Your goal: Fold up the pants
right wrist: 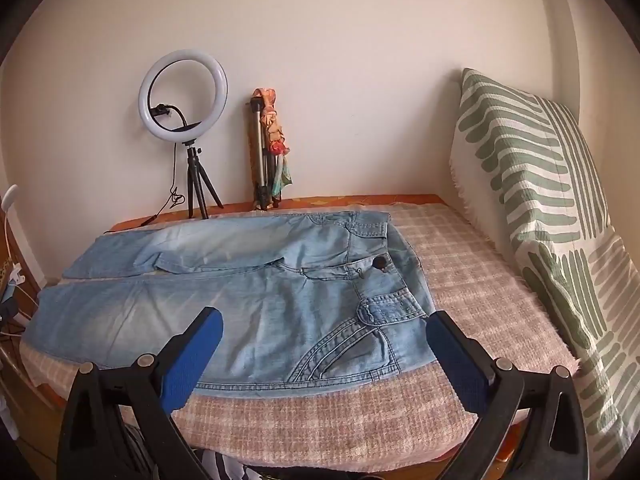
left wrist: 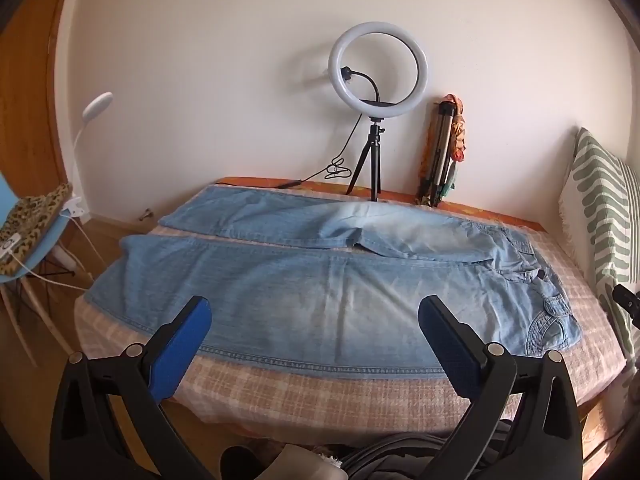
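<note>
Pants: light blue denim pants are lying spread flat across a bed, waistband to the right, both legs running out to the left. The near leg is lying along the near edge of the bed; the far leg is angling away toward the wall, with a narrow gap of bedcover showing between them.

Waist: a dark button and a curved front pocket are facing up at the right end.

Left gripper: the left gripper is hovering over the near leg, blue pads spread wide, holding nothing and apparently not touching the cloth.

Right gripper: the right gripper is hovering over the pocket area near the waist, jaws likewise wide apart and empty.

Bedcover: a pink and cream checked cover is lying beneath the pants.

Surroundings: a ring light on a small tripod is standing at the far edge against the wall, beside a folded tripod with a scarf. A green-striped pillow is leaning at the right.

Progress: no fold appears to be made yet.

Risks: a pad could be pinching the bedcover along with the denim and dragging it up. Gripping only the top layer could leave the back layer behind and bunch the fold. Lifting the two ends unevenly could skew the legs. A wide swing toward the wall could be knocking over the ring light.
</note>
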The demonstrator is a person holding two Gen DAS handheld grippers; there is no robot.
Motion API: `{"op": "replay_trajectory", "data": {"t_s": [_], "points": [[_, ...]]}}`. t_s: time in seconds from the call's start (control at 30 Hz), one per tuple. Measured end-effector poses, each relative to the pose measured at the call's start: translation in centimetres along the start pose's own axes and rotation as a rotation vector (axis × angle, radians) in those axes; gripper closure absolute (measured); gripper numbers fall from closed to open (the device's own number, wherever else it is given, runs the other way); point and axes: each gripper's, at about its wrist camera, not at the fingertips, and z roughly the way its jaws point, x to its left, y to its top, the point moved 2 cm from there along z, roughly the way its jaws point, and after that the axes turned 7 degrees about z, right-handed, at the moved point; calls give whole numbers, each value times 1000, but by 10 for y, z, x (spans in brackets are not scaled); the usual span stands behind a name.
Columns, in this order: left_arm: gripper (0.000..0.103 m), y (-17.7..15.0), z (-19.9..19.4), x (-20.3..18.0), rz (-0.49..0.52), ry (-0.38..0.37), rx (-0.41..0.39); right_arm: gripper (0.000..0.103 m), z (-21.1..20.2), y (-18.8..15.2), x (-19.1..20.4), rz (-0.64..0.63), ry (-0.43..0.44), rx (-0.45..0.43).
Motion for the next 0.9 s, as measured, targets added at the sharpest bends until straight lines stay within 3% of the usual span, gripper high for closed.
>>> {"op": "replay_trajectory", "data": {"t_s": [0.9], "points": [[0,-5,2,4,-25,2,6,0,3,-1,-1,-1,-10,5]]}}
